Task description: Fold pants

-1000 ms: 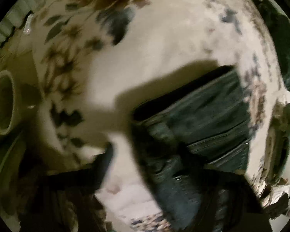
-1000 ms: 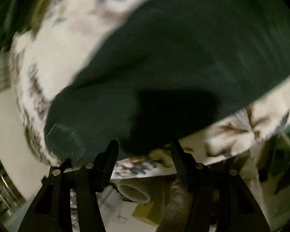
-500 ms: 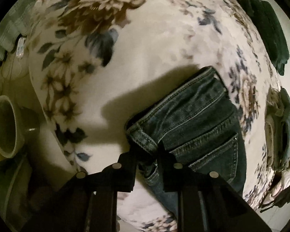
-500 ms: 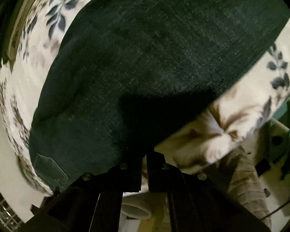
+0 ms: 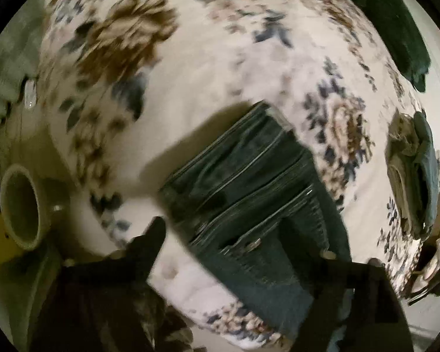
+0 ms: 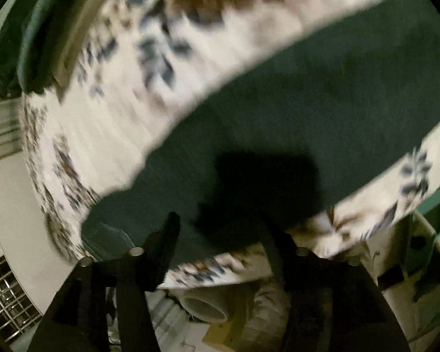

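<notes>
Pants are dark denim w/ pale stitching; the waistband, seams and a back pocket show in my left view, cloth bunched in ridges near the top edge, tho the pic is blurred. They lie on a bedspread that's white w/ brown & blue flowers. My left gripper is spread wide, holding nothing: one finger sits off the pants' near-left edge over the bedspread, the other side is low right over the denim, so the waist part lies between and just ahead of my jaws. In the right view the pants read as a long plain dark band running diag. across the bedspread, w/ a small patch near the lower-left end. My right gripper is also released, jaws apart; its shadow falls on the cloth straight ahead, and the near edge of the pants sits just past the fingertips. Can't tell if any finger touches the fabric.
</notes>
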A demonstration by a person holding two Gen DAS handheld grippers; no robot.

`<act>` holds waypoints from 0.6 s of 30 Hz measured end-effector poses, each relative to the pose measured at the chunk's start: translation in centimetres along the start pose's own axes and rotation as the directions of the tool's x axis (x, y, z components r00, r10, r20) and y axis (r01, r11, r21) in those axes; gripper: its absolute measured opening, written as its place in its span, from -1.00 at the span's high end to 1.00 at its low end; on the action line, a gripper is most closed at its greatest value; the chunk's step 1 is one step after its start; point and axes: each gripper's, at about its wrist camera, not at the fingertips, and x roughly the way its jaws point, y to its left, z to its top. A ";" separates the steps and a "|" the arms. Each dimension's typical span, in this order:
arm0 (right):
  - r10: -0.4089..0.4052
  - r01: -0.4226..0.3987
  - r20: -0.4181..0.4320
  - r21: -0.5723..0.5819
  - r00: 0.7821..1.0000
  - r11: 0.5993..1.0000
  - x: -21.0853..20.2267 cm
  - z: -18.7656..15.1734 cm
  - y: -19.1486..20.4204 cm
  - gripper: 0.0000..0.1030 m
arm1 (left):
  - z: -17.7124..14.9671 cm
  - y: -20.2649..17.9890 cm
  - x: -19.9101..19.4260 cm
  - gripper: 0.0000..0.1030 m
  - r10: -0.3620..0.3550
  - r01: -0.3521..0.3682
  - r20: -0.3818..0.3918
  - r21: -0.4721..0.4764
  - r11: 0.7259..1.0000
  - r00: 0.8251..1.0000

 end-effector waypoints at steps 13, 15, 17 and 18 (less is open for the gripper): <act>-0.081 0.087 -0.033 0.219 0.996 0.972 4.4 8.9 -1.2 0.24 | -0.9 -6.5 2.5 -0.54 -0.026 0.034 -0.054 0.140 0.990 0.998; -0.072 0.079 -0.042 0.184 0.996 0.980 4.1 8.8 -0.8 0.25 | -1.9 -7.5 2.3 -0.54 -0.013 0.023 -0.062 0.175 0.984 0.998; -0.051 0.056 -0.039 0.114 0.998 0.992 3.2 8.1 -0.1 0.16 | -3.0 -8.6 2.3 -0.54 0.000 0.015 -0.071 0.219 0.976 0.998; -0.027 0.030 -0.028 0.087 0.999 0.996 2.4 7.5 0.0 0.10 | -3.8 -9.6 2.2 -0.54 0.011 0.007 -0.071 0.254 0.967 0.997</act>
